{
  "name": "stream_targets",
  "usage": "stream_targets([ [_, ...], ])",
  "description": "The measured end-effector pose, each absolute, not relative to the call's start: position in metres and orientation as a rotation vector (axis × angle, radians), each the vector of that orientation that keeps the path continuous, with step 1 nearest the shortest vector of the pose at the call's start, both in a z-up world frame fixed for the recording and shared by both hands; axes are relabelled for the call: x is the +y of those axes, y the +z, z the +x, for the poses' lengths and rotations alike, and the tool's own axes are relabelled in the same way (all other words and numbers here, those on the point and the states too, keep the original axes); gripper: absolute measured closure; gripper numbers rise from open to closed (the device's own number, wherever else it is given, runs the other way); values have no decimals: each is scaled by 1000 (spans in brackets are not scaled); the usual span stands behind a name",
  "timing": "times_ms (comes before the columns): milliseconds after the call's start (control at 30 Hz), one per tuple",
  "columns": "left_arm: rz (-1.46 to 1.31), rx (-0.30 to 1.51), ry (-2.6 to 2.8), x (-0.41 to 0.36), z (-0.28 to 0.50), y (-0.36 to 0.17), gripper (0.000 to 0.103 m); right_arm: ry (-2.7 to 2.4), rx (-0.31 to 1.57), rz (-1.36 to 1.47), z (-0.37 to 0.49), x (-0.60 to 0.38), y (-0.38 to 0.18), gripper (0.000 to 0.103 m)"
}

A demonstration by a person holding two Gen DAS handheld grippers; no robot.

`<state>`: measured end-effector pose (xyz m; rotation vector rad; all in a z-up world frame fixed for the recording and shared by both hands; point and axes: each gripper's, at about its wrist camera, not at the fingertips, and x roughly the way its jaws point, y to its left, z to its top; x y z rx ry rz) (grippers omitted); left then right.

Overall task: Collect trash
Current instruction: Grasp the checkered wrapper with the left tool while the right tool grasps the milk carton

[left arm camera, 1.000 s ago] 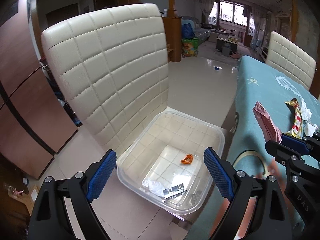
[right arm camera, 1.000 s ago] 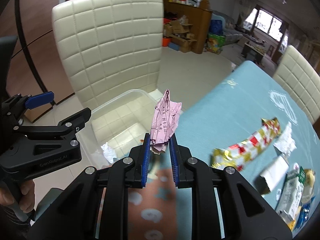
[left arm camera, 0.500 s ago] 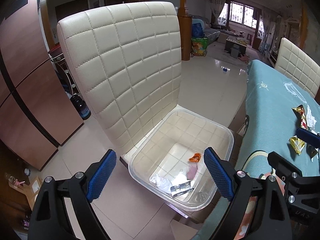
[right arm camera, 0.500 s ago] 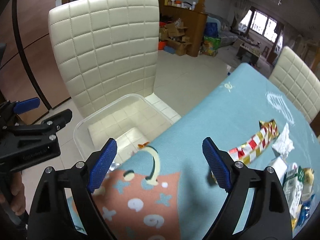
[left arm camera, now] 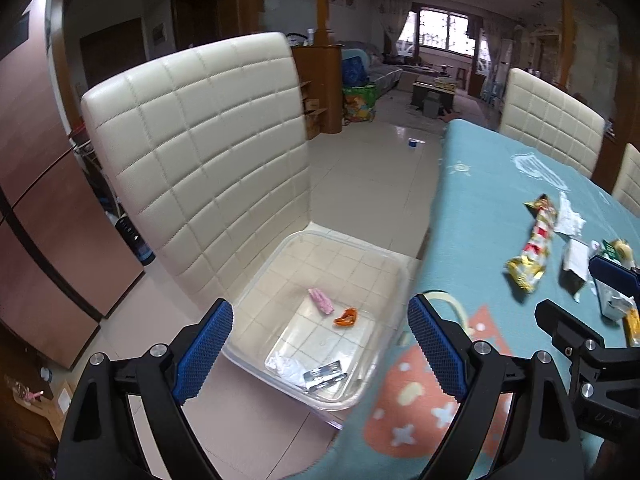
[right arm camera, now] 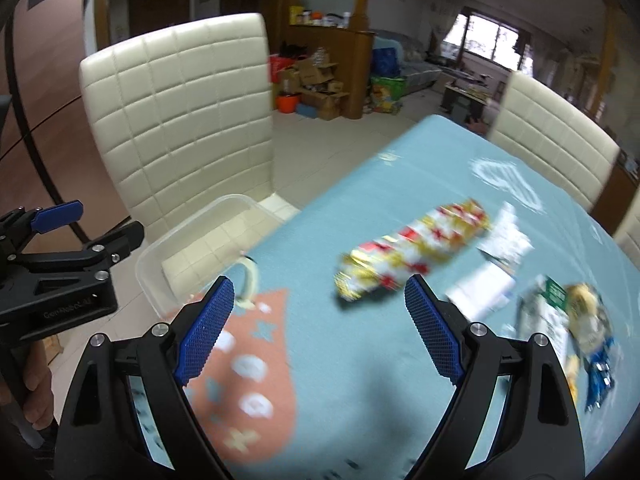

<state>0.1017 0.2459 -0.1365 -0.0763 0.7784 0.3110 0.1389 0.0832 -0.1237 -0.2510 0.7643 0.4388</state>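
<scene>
Teal tablecloth (right arm camera: 360, 208) is holding several wrappers (right arm camera: 412, 252) yet—I'm hovering right gripper (right arm camera: 316, 332) and left gripper (left arm camera: 320, 348), both wide and empty; bin (left arm camera: 394, 280) is holding four scraps.

2 downward wrist views; shared bin (left arm camera: 384, 272)

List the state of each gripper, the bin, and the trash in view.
Left gripper: open, empty.
Right gripper: open, empty.
Clear bin: on chair seat, uncovered.
Pink wrapper: lying in bin.
Orange scrap: lying in bin.
Red-gold wrapper: on table, uncollected.
</scene>
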Motion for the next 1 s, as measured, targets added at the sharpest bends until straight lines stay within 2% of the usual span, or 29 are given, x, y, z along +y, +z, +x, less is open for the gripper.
stream_targets([
  [633, 68, 820, -2, 82, 129, -134, 16, 170, 797, -9, 124, -100, -127, 17],
  [800, 71, 843, -23, 63, 138, -138, 16, 175, 805, 16, 128, -119, -131, 21],
  [1000, 62, 851, 16, 63, 153, -138, 16, 202, 820, 24, 139, -123, -135, 21],
])
